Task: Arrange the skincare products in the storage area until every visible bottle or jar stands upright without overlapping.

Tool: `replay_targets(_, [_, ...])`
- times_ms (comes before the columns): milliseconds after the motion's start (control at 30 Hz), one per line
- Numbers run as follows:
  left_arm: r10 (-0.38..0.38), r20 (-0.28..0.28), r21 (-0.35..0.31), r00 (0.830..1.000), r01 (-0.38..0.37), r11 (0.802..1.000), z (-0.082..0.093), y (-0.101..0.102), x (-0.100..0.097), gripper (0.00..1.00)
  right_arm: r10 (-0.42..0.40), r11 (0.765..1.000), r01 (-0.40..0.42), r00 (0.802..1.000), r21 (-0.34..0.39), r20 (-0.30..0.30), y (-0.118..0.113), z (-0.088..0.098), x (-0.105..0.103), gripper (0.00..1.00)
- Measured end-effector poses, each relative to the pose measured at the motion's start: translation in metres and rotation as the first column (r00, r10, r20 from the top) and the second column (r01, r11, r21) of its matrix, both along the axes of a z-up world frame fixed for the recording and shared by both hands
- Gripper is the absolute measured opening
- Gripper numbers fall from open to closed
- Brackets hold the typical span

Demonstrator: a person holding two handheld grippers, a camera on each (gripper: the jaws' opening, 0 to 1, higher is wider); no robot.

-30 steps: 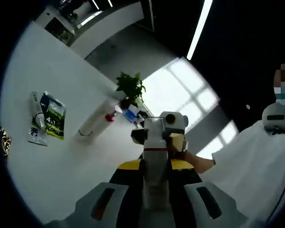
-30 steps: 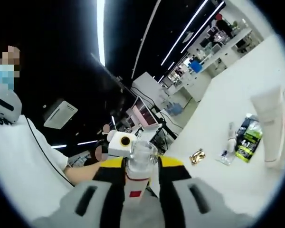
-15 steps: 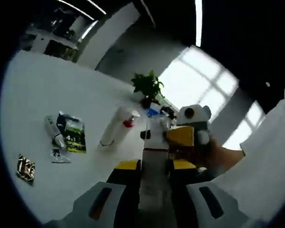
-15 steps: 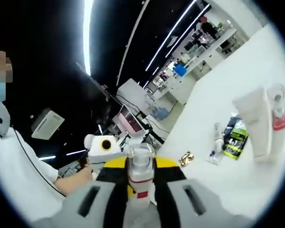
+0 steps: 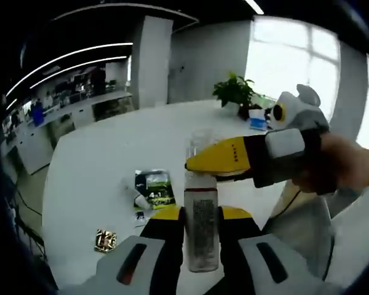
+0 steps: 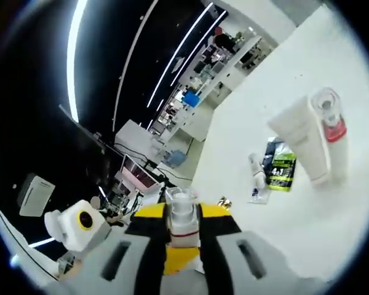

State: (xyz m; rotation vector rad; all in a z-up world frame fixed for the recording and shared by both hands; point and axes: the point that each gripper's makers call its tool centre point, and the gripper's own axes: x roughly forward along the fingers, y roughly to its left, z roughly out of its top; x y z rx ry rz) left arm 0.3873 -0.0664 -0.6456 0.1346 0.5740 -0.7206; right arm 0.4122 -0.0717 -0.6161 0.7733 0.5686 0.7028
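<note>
A clear bottle with a printed label and a see-through cap stands between the yellow-tipped jaws of my left gripper, which is shut on its body. My right gripper reaches in from the right, held by a hand, and is shut on the bottle's top. In the right gripper view the same bottle, with a red band under its cap, sits between the jaws of my right gripper. A white tube and a red-banded bottle lie on the white table.
A green sachet, a small tube and a gold foil packet lie on the table. A potted plant stands at its far edge. Office desks and shelves stand beyond it.
Both views have swung as the hands turned, so the table now looks more level. The bottle has stayed held between both grippers throughout.
</note>
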Motion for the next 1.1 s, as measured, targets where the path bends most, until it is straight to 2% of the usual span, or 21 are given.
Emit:
replay_targets(67, [0.007,-0.049,-0.032,0.999,-0.008,0.999,-0.004,0.000,-0.002,0.18,0.018,1.000,-0.018,1.000,-0.006,-0.005,0.001,-0.001,-0.002,0.20])
replay_targets(100, [0.007,-0.086,-0.094,0.996,-0.015,0.995,-0.003,-0.001,-0.004,0.17,0.026,1.000,-0.026,1.000,-0.001,-0.004,0.001,0.000,-0.003,0.20])
replay_targets(167, [0.001,-0.114,-0.162,0.994,-0.020,0.987,0.000,-0.002,-0.006,0.17,0.035,0.999,-0.036,0.999,0.017,0.005,0.000,0.004,-0.003,0.20])
replay_targets(300, [-0.050,-0.182,-0.309,0.982,-0.009,0.951,0.009,-0.006,-0.010,0.17,0.077,0.996,-0.079,0.995,0.029,0.064,0.001,0.015,-0.005,0.21])
replay_targets(367, [-0.129,-0.221,-0.394,0.967,0.033,0.919,0.017,-0.010,-0.016,0.17,0.112,0.992,-0.117,0.988,0.043,0.104,0.002,0.023,-0.008,0.21])
replay_targets(433, [-0.211,-0.243,-0.474,0.947,0.074,0.877,0.027,-0.013,-0.022,0.17,0.151,0.985,-0.163,0.976,0.064,0.156,0.000,0.033,-0.012,0.22])
replay_targets(500, [-0.261,-0.256,-0.542,0.931,0.086,0.836,0.037,-0.014,-0.025,0.17,0.190,0.973,-0.211,0.960,0.088,0.204,-0.003,0.043,-0.018,0.22])
replay_targets(533, [-0.320,-0.278,-0.589,0.906,0.103,0.802,0.042,-0.015,-0.031,0.17,0.212,0.967,-0.237,0.953,0.096,0.214,-0.003,0.047,-0.022,0.22])
replay_targets(600, [-0.374,-0.280,-0.621,0.884,0.130,0.773,0.048,-0.017,-0.037,0.17,0.255,0.955,-0.284,0.935,0.088,0.247,-0.006,0.052,-0.029,0.22])
replay_targets(667, [-0.429,-0.258,-0.610,0.865,0.199,0.767,0.049,-0.019,-0.044,0.17,0.273,0.950,-0.303,0.924,0.077,0.268,-0.006,0.055,-0.033,0.22])
replay_targets(733, [-0.457,-0.247,-0.607,0.854,0.232,0.760,0.051,-0.022,-0.048,0.17,0.286,0.946,-0.317,0.916,0.070,0.283,-0.007,0.057,-0.038,0.21])
replay_targets(767, [-0.487,-0.246,-0.617,0.838,0.252,0.745,0.053,-0.025,-0.052,0.17,0.293,0.943,-0.325,0.910,0.067,0.294,-0.008,0.058,-0.041,0.22])
replay_targets(833, [-0.517,-0.233,-0.646,0.824,0.266,0.715,0.057,-0.029,-0.055,0.17,0.298,0.941,-0.333,0.900,0.060,0.317,-0.009,0.061,-0.046,0.22])
replay_targets(900, [-0.549,-0.248,-0.687,0.799,0.254,0.680,0.060,-0.033,-0.058,0.17,0.300,0.941,-0.334,0.898,0.057,0.322,-0.010,0.062,-0.047,0.22])
replay_targets(933, [-0.558,-0.248,-0.696,0.792,0.255,0.671,0.060,-0.034,-0.058,0.17,0.302,0.941,-0.335,0.897,0.052,0.323,-0.010,0.062,-0.047,0.22])
replay_targets(1000, [-0.592,-0.253,-0.726,0.765,0.254,0.639,0.062,-0.037,-0.061,0.17,0.310,0.938,-0.344,0.893,0.050,0.325,-0.011,0.061,-0.047,0.22])
replay_targets(1100, [-0.610,-0.254,-0.750,0.751,0.246,0.615,0.063,-0.039,-0.059,0.17,0.307,0.938,-0.343,0.894,0.056,0.326,-0.012,0.062,-0.047,0.22])
